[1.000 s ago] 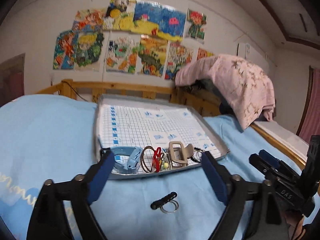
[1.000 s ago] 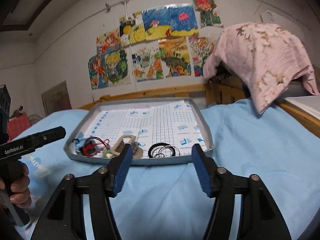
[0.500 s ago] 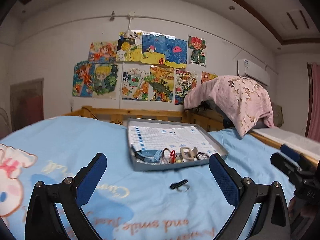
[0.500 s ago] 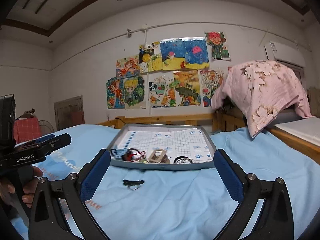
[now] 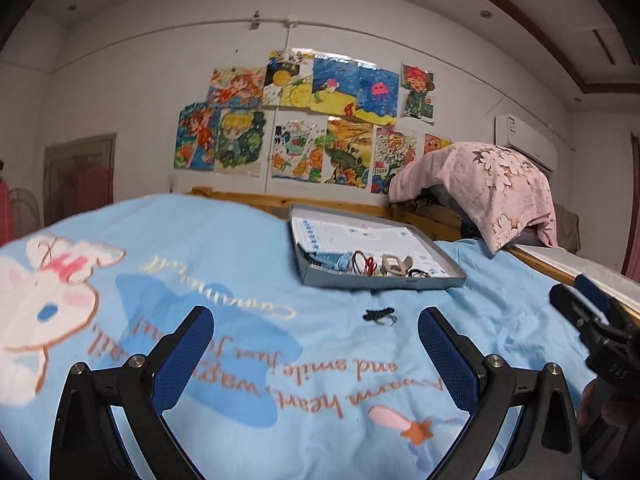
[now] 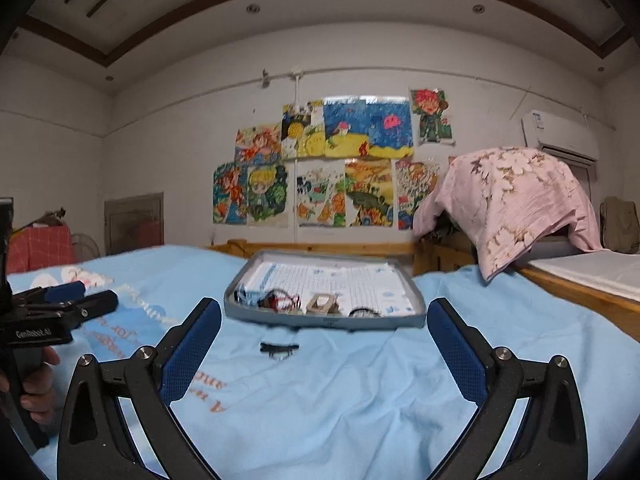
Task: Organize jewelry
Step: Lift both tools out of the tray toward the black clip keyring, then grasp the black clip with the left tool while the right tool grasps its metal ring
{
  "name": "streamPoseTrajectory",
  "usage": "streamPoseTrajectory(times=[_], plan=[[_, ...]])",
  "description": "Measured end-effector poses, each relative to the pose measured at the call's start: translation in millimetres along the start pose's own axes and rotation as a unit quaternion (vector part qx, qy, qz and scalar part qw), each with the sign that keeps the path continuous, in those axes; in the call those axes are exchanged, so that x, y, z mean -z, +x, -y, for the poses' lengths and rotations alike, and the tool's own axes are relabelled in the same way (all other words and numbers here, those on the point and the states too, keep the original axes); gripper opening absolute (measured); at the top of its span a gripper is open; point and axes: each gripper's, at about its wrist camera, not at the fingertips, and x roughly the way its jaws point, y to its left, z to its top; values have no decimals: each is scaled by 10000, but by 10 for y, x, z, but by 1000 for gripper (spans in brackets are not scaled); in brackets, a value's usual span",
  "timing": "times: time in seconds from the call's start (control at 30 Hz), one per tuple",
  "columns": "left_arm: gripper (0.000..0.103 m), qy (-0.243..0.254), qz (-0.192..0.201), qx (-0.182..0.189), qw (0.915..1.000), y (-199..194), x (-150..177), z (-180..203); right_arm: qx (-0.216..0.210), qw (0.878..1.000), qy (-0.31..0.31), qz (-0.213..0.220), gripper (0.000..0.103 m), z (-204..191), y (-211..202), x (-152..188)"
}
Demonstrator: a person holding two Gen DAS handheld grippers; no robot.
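Left wrist view: the left gripper (image 5: 316, 344) hangs over the light blue printed bedspread (image 5: 248, 280) with its blue-padded jaws spread wide and nothing between them. Ahead of it lies the shallow grey cardboard tray lined with gridded paper (image 5: 384, 282). Along the tray's near edge sit a light blue hair clip (image 5: 332, 261), a red and black looped band (image 5: 366, 265), a beige claw clip (image 5: 394, 265) and black hair ties (image 5: 418, 274). Just short of the tray, on the bedspread, lies a small black clip with a thin ring (image 5: 379, 316) (blurred). The right gripper (image 5: 592, 312) shows to the tray's right.

Right wrist view: the right gripper (image 6: 324, 350) is released too, jaws wide and empty, the tray (image 6: 324, 322) straight ahead and the small black clip (image 6: 279, 348) just before the tray.
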Motion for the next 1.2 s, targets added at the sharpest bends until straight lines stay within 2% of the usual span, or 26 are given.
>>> streamPoseTrajectory(times=[0.13, 0.37, 0.47, 0.53, 0.67, 0.83, 0.97, 1.1, 1.2], plan=[[103, -100, -137, 44, 9998, 36, -3, -61, 7, 9996, -15, -297, 101, -13, 72, 64], [103, -183, -725, 149, 9971, 358, -96, -131, -104, 9989, -18, -448, 101, 10, 163, -19], [103, -304, -886, 175, 9954, 500, -127, -172, -127, 9989, 19, -445, 101, 22, 245, -73], [103, -211, -992, 146, 9947, 622, -151, -168, -114, 9991, 26, -402, 101, 34, 319, -119], [103, 1, -1141, 129, 9934, 851, -192, -139, -112, 9990, -3, -432, 101, 66, 582, -220], [103, 165, -1258, 316, 9914, 1172, -200, -80, -271, 9974, -18, -664, 101, 142, 972, -270], [103, 227, -1536, 326, 9873, 1479, -175, -40, -488, 9924, -6, -1128, 101, 219, 1363, -189], [103, 182, -1783, 389, 9830, 1758, -124, -22, -675, 9886, 140, -1340, 101, 291, 1636, -83], [103, 188, -1814, 506, 9819, 1868, -105, 5, -786, 9852, 214, -1509, 101, 323, 1848, -2]])
